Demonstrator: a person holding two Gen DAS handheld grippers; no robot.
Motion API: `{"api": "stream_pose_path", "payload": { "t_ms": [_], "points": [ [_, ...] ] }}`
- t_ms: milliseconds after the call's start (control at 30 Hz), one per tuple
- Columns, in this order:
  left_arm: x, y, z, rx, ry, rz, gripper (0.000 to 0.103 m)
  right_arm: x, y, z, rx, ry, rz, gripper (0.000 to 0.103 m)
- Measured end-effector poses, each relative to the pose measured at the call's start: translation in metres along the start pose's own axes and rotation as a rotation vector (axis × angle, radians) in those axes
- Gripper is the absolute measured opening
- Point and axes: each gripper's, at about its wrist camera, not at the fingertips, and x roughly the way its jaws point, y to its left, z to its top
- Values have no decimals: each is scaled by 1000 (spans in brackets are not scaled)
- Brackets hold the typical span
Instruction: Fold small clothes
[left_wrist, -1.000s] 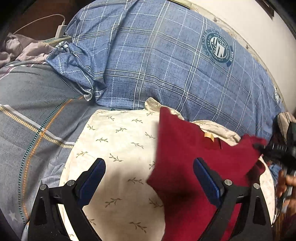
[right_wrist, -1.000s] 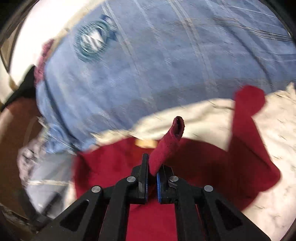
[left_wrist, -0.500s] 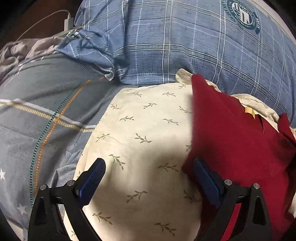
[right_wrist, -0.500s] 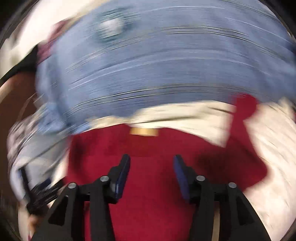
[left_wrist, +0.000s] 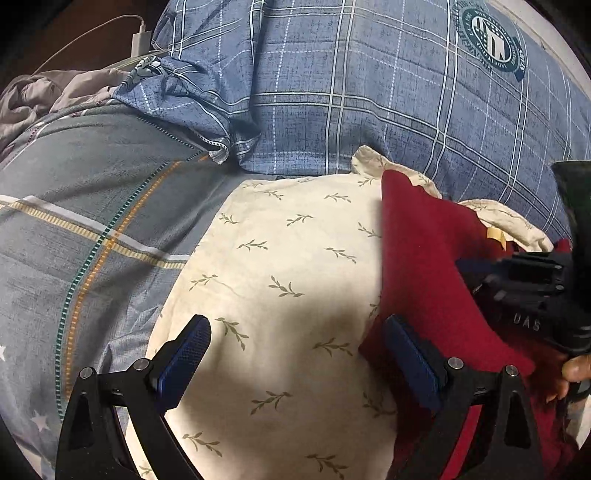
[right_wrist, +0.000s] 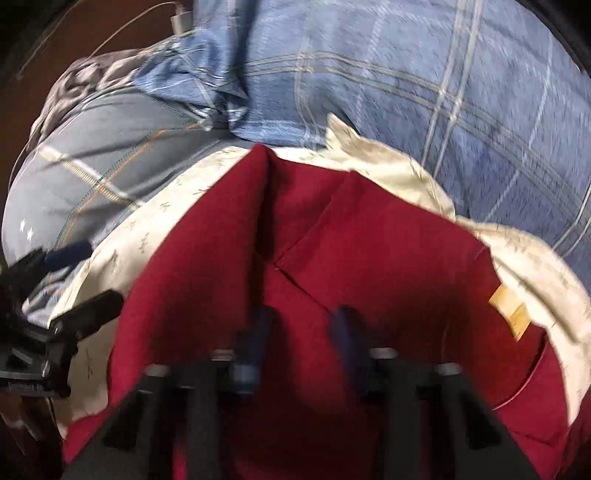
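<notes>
A dark red garment lies folded on a cream leaf-print pillow, its tan label at the right. My left gripper is open over the pillow, and its right finger sits at the garment's left edge. In the blurred right wrist view, my right gripper hangs over the red garment. Its jaws are closing, a gap still shows between them, and only red cloth lies below. The right gripper also shows at the right edge of the left wrist view.
A blue plaid pillow lies behind the cream one. A grey striped quilt spreads to the left. A white charger and cable sit at the far left corner. A hand holds the right gripper.
The right gripper let go of the red cloth end it pinched, opened, and swung down over the garment's body. The left gripper dipped a little toward the pillow.
</notes>
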Motion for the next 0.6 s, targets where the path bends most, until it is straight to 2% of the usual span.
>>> {"api": "stream_pose_path", "payload": {
  "t_ms": [133,233,333,433,467,500,567,600],
  "points": [
    [-2,-1,0,-5,-7,-4,95,-16,0,4,9,-51,-87,3],
    [-8,1,1,-35,-43,-26,95,-12,-13,9,104,-74,-167,3],
    [-6,1,0,-45,-45,-40,95,10,-19,11,177,-35,-176,4],
    [-5,-4,0,-27,-38,-42,95,-2,-16,8,242,-69,-146,11],
    [-6,-6,0,-18,-46,-42,95,-13,-16,3,278,-84,-112,18],
    [-8,-8,-1,-11,-51,-44,95,-25,-15,-4,307,-103,-88,31],
    [-10,-11,-1,2,-62,-49,95,-49,-11,-24,339,-148,-71,48],
    [-11,-13,-1,6,-66,-50,95,-54,-8,-34,340,-156,-76,50]
  ]
}}
